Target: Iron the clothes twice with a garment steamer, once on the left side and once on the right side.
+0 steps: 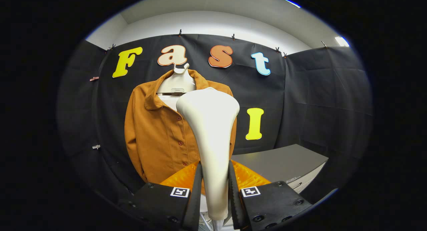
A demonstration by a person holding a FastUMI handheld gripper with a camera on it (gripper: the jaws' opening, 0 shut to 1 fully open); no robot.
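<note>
Your tool (215, 191) clamps the white garment steamer (210, 124) by its narrow handle, both fingers pressing, so the wide head stands upright toward the brown shirt (156, 134). That shirt hangs on a white hanger (176, 82), beyond the fingers; a grey surface (283, 162) sits beside it.

The steamer (210, 137) is being held upright between the two fingers (195, 194) of the tool (215, 194), its handle pressed from both sides and its head rising ahead of them. Behind the steamer, a shirt (160, 134) is being carried on a hanger (176, 82) against the booth's wall. To the right of the shirt, beyond the fingers, a counter (283, 162) is being seen.
</note>
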